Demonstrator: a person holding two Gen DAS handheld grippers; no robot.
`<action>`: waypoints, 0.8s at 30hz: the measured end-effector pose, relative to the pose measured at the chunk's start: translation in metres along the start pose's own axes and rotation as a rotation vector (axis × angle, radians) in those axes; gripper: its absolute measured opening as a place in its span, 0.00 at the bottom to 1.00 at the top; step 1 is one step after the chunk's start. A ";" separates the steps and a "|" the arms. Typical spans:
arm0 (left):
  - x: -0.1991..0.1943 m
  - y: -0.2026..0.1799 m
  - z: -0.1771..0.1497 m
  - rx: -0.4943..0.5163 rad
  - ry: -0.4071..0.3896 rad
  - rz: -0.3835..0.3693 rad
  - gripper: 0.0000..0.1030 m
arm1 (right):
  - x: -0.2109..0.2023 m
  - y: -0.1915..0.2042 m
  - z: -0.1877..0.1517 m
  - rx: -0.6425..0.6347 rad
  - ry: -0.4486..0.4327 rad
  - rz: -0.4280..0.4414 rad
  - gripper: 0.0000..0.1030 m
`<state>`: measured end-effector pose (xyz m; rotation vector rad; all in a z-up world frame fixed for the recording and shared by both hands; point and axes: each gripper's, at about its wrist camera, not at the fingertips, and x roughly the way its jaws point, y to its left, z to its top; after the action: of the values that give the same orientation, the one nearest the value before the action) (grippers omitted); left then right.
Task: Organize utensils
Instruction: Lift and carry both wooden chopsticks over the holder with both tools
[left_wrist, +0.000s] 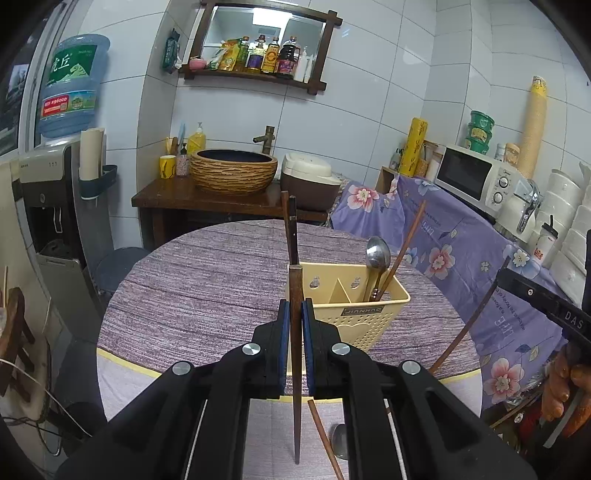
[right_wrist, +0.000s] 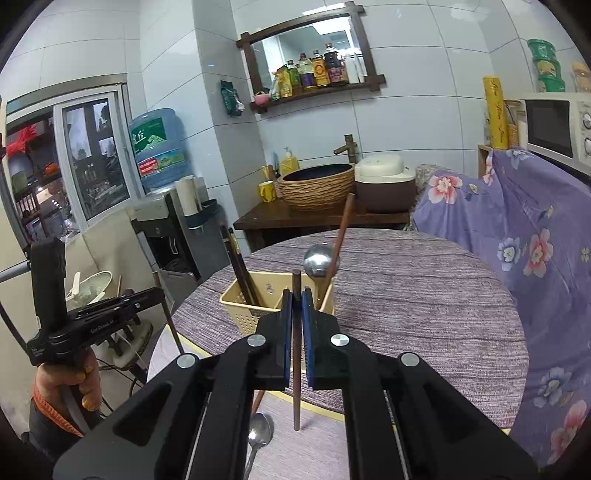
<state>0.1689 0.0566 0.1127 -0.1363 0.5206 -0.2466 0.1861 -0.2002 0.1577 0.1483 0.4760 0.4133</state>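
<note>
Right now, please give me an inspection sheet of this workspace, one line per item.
Surface: round table under a purple woven cloth.
Job's things: yellow utensil holder with a spoon and chopsticks standing inside; one loose spoon and a loose chopstick lie near the table edge.
Clutter: nothing seen on the table.
Grippers: left tool shut on a brown chopstick; right tool shut on another chopstick.
Cables: wires on the floor at the left.
Surroundings: water dispenser, basin, rice cooker, microwave.
</note>
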 end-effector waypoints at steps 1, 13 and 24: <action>-0.002 0.000 0.002 0.000 -0.003 -0.005 0.08 | -0.001 0.001 0.004 -0.002 -0.002 0.006 0.06; -0.040 -0.004 0.093 -0.026 -0.156 -0.103 0.08 | -0.023 0.013 0.116 -0.016 -0.138 0.033 0.06; 0.010 -0.018 0.124 -0.034 -0.245 -0.012 0.08 | 0.039 0.010 0.122 -0.008 -0.132 -0.065 0.06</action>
<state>0.2361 0.0451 0.2179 -0.2003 0.2807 -0.2291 0.2720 -0.1803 0.2515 0.1506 0.3480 0.3393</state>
